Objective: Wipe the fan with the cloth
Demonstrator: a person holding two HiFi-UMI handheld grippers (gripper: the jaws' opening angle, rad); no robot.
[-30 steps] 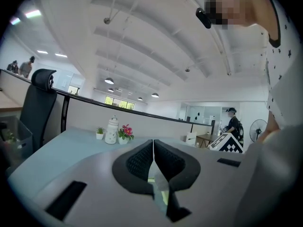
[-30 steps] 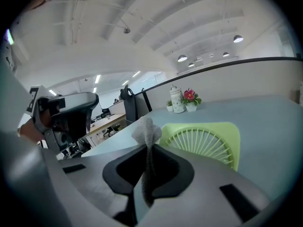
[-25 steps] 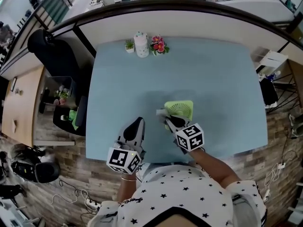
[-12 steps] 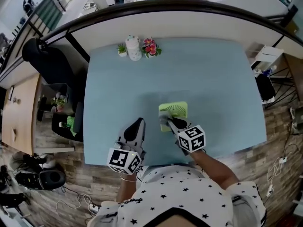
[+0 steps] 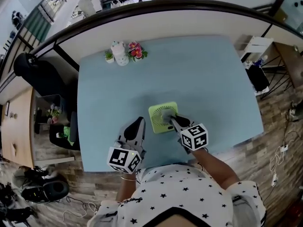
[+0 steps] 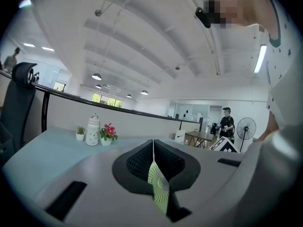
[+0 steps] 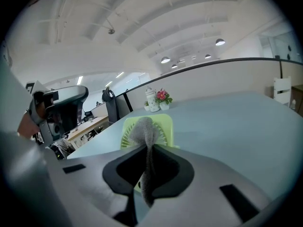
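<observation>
Head view showed the right tool (image 5: 173,122), pinching the grey cloth (image 7: 143,131), had slid from the edge of the green fan (image 5: 156,120) onto its grille, so wiping seemed under way.

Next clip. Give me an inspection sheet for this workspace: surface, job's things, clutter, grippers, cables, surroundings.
Surface: light blue table, no spills seen.
Job's things: green fan lying flat near the front edge; grey cloth resting on its grille.
Clutter: white jar between a small plant and pink flowers, at the far left corner.
Grippers: right gripper has its fingers shut on the cloth, over the fan; left gripper is shut, empty, just left of the fan.
Cables: loose cables on the floor to the right.
Surroundings: black chair left of the table.
</observation>
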